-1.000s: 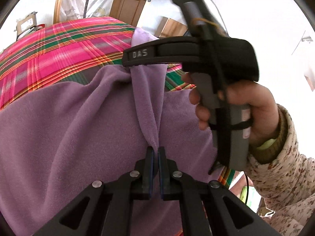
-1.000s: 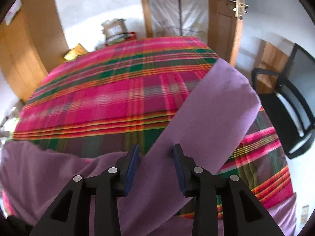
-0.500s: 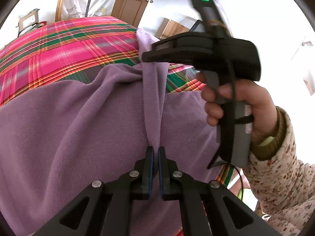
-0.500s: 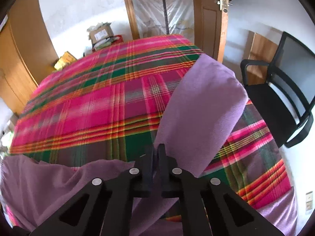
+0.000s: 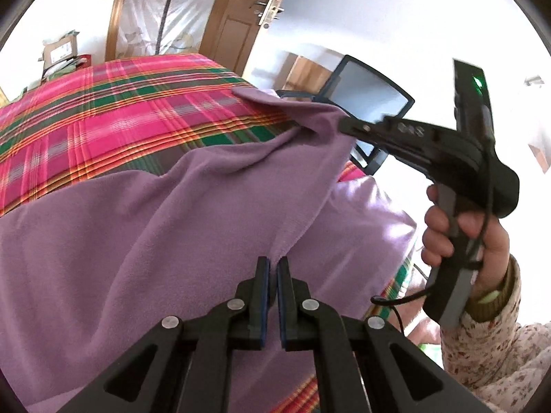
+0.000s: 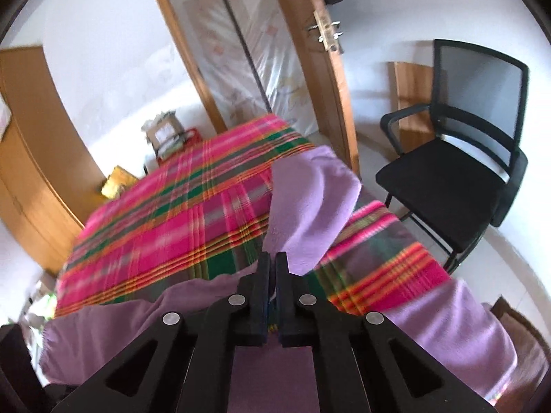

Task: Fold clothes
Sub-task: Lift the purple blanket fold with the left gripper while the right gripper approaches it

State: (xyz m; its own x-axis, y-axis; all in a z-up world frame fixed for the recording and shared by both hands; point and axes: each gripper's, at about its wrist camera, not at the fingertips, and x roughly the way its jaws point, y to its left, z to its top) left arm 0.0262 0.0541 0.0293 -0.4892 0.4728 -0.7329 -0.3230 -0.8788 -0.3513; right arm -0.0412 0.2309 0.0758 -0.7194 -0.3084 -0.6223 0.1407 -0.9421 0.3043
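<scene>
**Purple fleece garment, held taut between two grippers**

Left gripper (image 5: 272, 268): clamped on the near edge of the soft purple fleece garment (image 5: 144, 234). Right gripper (image 5: 346, 125): pinching the same edge farther off. Held fold runs near-to-far above the pink-green plaid bed (image 5: 103, 113).

A room in a home, most likely a bedroom. A wide flat surface under a pink, green and orange plaid cover (image 6: 193, 213) fills the middle, with a purple fleece garment (image 5: 144, 241) spread over it. Around it: white walls, a wooden door (image 6: 310, 65) with a metal handle, tall wooden cupboard fronts (image 6: 31, 151) at left, a cardboard box (image 6: 168, 132) on the floor, a black mesh-backed office chair (image 6: 458, 158).
</scene>
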